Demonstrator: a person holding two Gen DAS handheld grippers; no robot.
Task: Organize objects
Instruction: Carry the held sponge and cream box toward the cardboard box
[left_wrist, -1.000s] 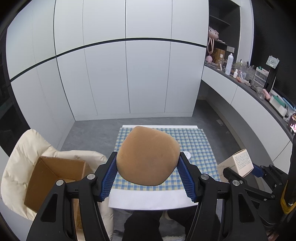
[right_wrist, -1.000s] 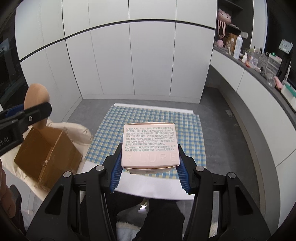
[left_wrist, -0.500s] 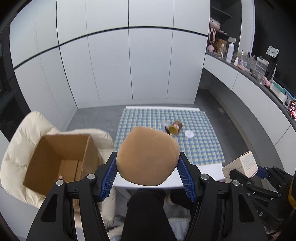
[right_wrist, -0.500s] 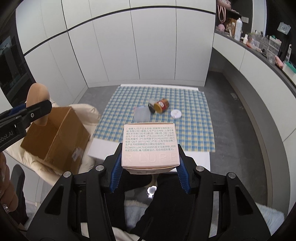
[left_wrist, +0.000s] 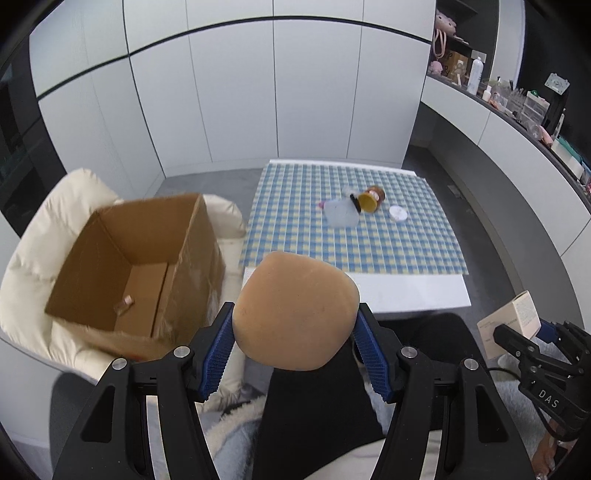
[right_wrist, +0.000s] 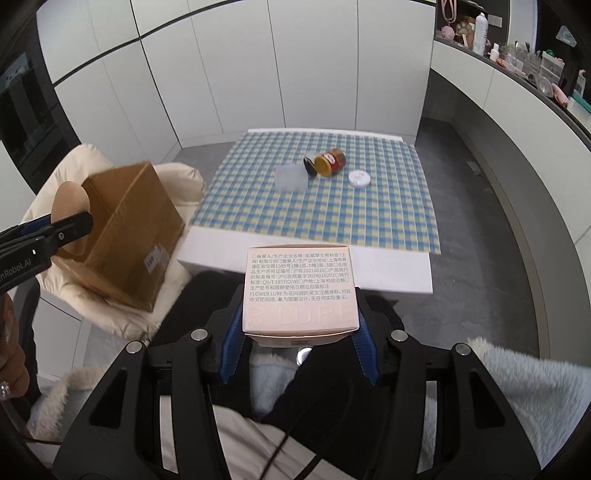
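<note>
My left wrist camera looks steeply down along its two fingers, so close that the tan rounded sponge (left_wrist: 295, 310) fills the lower centre. My right wrist camera faces the same way, the pale pink printed carton (right_wrist: 300, 291) just as near. Both views share the blue-and-yellow checked tablecloth (left_wrist: 295, 192) at upper centre and the open brown cardboard box (left_wrist: 147, 236) at left. Each view catches the other gripper at its edge.

The cardboard box (right_wrist: 122, 236) is motion-blurred; a small scrap (left_wrist: 125, 303) inside it is unidentifiable, and items on the far shelf (left_wrist: 517, 99) are too small to tell.
</note>
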